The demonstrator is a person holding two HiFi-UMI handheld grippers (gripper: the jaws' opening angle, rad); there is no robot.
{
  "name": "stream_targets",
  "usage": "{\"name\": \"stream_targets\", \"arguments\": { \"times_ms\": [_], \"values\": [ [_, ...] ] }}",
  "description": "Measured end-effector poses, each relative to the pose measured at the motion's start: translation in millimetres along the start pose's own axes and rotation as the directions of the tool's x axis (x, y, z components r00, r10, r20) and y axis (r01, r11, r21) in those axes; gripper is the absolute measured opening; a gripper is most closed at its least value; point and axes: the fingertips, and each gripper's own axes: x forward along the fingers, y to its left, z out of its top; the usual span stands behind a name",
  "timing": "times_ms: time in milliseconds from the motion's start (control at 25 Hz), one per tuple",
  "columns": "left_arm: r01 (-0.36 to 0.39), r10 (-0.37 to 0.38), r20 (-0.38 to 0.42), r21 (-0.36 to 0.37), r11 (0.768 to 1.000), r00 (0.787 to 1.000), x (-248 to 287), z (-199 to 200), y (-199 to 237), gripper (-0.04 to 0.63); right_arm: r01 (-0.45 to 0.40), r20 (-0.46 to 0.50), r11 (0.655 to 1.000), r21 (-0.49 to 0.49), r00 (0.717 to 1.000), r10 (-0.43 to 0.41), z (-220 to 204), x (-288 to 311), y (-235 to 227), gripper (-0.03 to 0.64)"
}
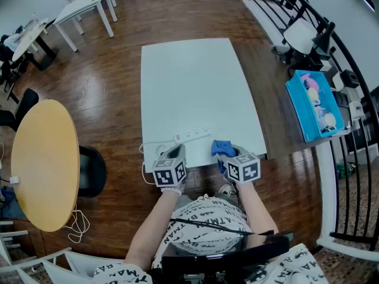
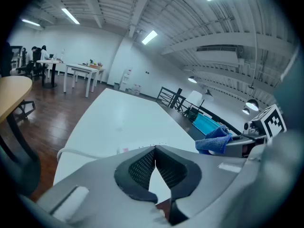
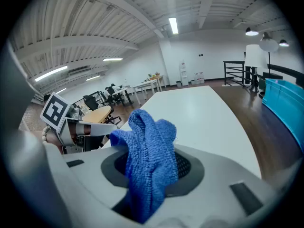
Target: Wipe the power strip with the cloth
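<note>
1. The person's two forearms are reaching forward from a patterned shirt at the near edge, one claw in each hand, both tilting downward toward the tabletop.
2. The left claw is sitting fully closed, its jaws meeting at the tips and gripping nothing. It is hovering over the near edge of the tabletop, just near-left of the power strip.
3. The right claw is clamping a blue cloth. The cloth is bunching up between the jaws and poking out past their tips.
4. In the head view the cloth is hanging just near-right of the power strip's right end, looking apart from it.
5. The power strip, white, is lying flat on the near part of the white tabletop, slanting slightly with its right end farther away.
6. Its white cable is running from the left end and looping off the near-left edge.
7. The rest of the tabletop is stretching away to the far side.
8. A round wooden table and a black chair are standing on the left.
9. A blue bin with small items is sitting on the right, beside a black railing.
10. White tables are standing at the far left.
</note>
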Motion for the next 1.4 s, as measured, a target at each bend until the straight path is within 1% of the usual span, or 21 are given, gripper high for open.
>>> {"name": "stream_targets", "arguments": {
  "times_ms": [80, 160, 200, 320, 400, 440, 480, 560, 600, 640, 760, 840, 880, 1040, 1200, 1320, 1400],
  "values": [
    [0.004, -0.004, -0.003, 0.001, 1.0, 1.0, 1.8, 1.6, 1.9, 0.0, 0.005, 0.001, 1.0, 0.003, 1.0, -0.005, 1.8, 1.6, -1.0, 0.138],
    [0.005, -0.005, -0.006, 0.019, 1.0, 1.0, 3.7, 2.9, 4.4, 0.0, 0.009, 0.002, 1.0, 0.008, 1.0, -0.009, 2.9, 3.1, -1.0, 0.138],
    [0.002, -0.001, -0.011, 0.04, 0.999, 1.0, 4.9, 3.0, 6.4, 0.0, 0.011, 0.003, 1.0, 0.011, 1.0, -0.011, 3.3, 3.8, -0.6, 0.139],
    [-0.007, 0.013, -0.05, 0.12, 0.993, 0.999, 10.4, 0.8, 16.0, 0.032, 0.022, 0.005, 1.0, 0.022, 1.0, -0.022, 3.4, 4.6, 0.1, 0.139],
    [0.005, 0.009, -0.084, 0.168, 0.986, 0.996, 15.4, -2.3, 22.0, 0.105, 0.034, 0.004, 0.999, 0.032, 0.999, -0.034, 1.0, 4.6, -0.1, 0.138],
    [0.021, 0.0, -0.103, 0.202, 0.979, 0.995, 18.9, -4.1, 24.4, 0.149, 0.039, 0.004, 0.998, 0.039, 0.999, -0.039, -0.4, 4.9, 0.1, 0.138],
    [0.04, -0.01, -0.124, 0.243, 0.969, 0.992, 23.1, -6.1, 26.7, 0.209, 0.045, 0.005, 0.998, 0.047, 0.999, -0.045, -1.3, 5.1, 0.5, 0.139],
    [0.078, -0.023, -0.165, 0.339, 0.938, 0.986, 31.7, -9.1, 31.5, 0.29, 0.057, 0.011, 0.997, 0.061, 0.998, -0.058, -1.4, 4.2, 2.3, 0.139],
    [0.094, -0.024, -0.18, 0.392, 0.915, 0.983, 36.0, -9.2, 33.9, 0.324, 0.062, 0.013, 0.996, 0.065, 0.998, -0.063, -1.1, 3.2, 3.8, 0.139],
    [0.111, -0.026, -0.193, 0.445, 0.889, 0.981, 40.4, -8.9, 36.7, 0.344, 0.068, 0.015, 0.996, 0.066, 0.998, -0.069, -0.8, 2.3, 5.3, 0.138],
    [0.172, -0.038, -0.236, 0.579, 0.797, 0.971, 55.3, -10.1, 46.8, 0.348, 0.084, 0.013, 0.994, 0.064, 0.996, -0.085, -2.0, 0.4, 8.4, 0.14],
    [0.22, -0.054, -0.272, 0.63, 0.744, 0.961, 66.1, -13.8, 53.1, 0.348, 0.097, 0.008, 0.993, 0.063, 0.995, -0.097, -5.3, -1.1, 8.7, 0.139],
    [0.245, -0.062, -0.293, 0.644, 0.724, 0.954, 71.6, -16.2, 56.0, 0.348, 0.103, 0.006, 0.993, 0.064, 0.995, -0.103, -6.5, -1.7, 8.6, 0.139],
    [0.334, -0.084, -0.375, 0.676, 0.657, 0.923, 87.5, -25.9, 62.1, 0.348, 0.123, 0.004, 0.989, 0.08, 0.992, -0.124, -6.6, -4.1, 9.7, 0.138],
    [0.394, -0.085, -0.437, 0.688, 0.609, 0.896, 95.9, -36.9, 65.5, 0.348, 0.135, 0.0, 0.986, 0.096, 0.991, -0.136, -6.9, -4.0, 9.8, 0.138],
    [0.418, -0.078, -0.459, 0.708, 0.57, 0.885, 99.9, -42.3, 66.3, 0.347, 0.144, -0.007, 0.984, 0.107, 0.99, -0.144, -8.6, -3.4, 7.7, 0.14],
    [0.429, -0.079, -0.468, 0.715, 0.553, 0.88, 101.3, -44.9, 66.2, 0.347, 0.149, -0.013, 0.982, 0.115, 0.989, -0.149, -11.6, -1.6, 6.4, 0.139]
  ]
}}
